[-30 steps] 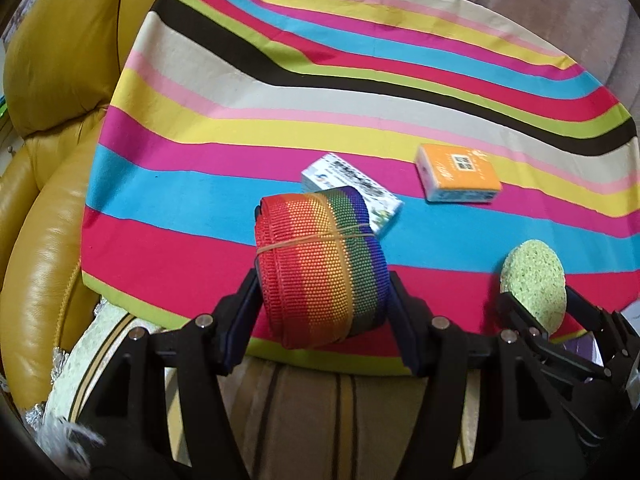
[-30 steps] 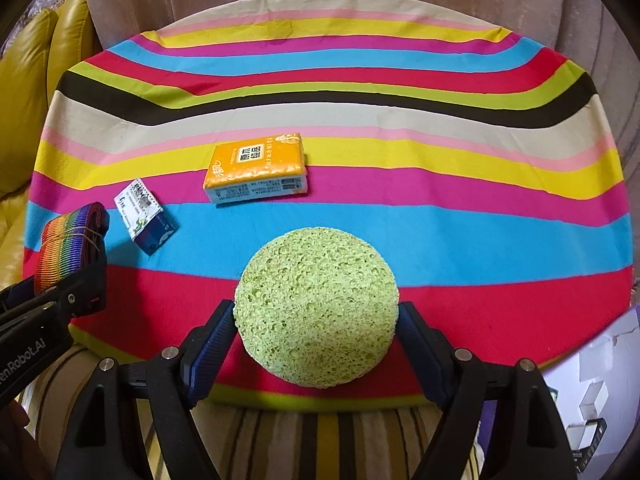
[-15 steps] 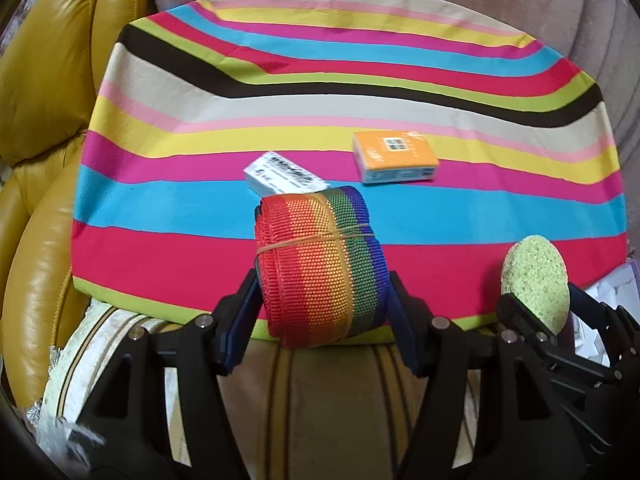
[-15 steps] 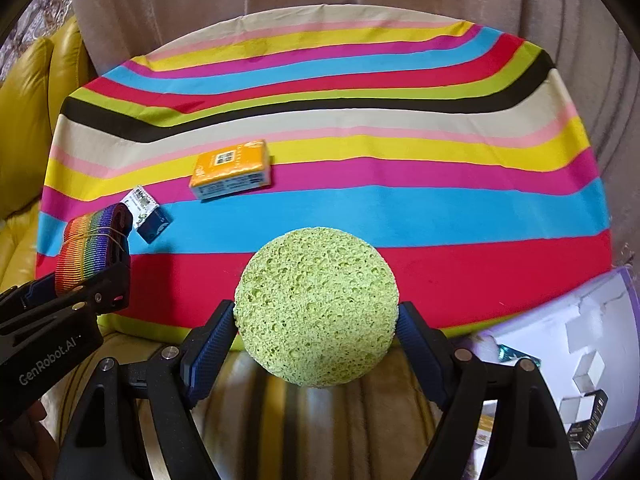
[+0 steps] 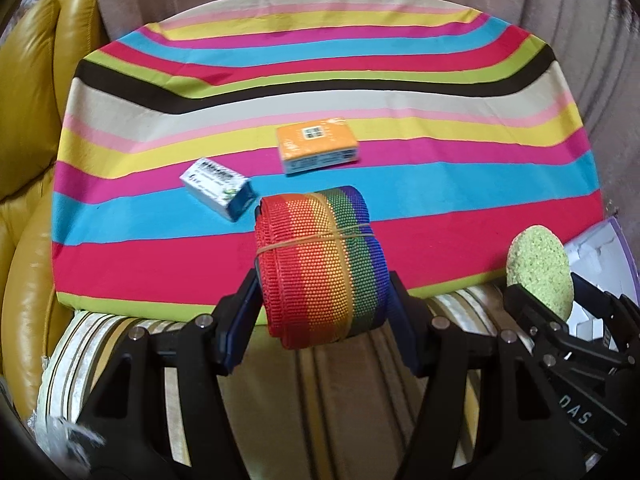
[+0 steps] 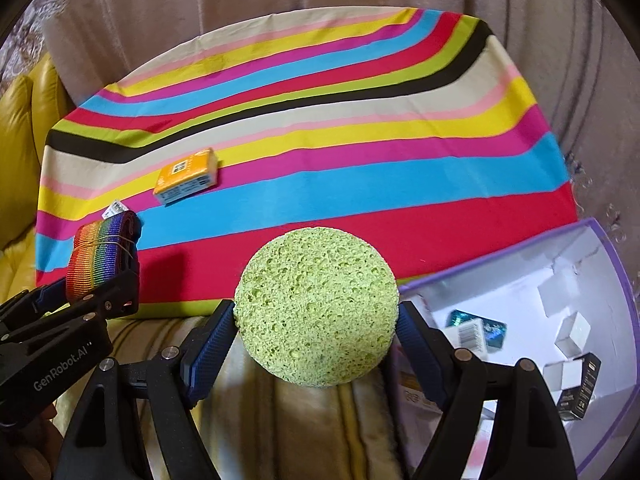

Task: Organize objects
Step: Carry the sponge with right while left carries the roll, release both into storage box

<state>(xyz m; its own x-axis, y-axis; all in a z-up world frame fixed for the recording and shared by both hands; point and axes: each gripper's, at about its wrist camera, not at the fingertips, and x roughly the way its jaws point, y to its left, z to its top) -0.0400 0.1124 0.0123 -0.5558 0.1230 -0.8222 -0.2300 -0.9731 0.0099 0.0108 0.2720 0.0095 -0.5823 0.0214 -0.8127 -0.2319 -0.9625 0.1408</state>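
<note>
Now both hands carry things off the striped cloth [image 5: 160, 272]. The left gripper [image 5: 320, 300] squeezes the rainbow strap roll [image 5: 320, 264] between its pads. The right gripper [image 6: 316, 332] squeezes the round green sponge [image 6: 316, 308]. The purple-edged box [image 6: 580, 272] sits just to the right of the sponge. Next, I think, each thing must hang over the box before the jaws let go. The orange box [image 5: 318, 148] and the little blue box [image 5: 218, 190] lie ahead on the cloth.
</note>
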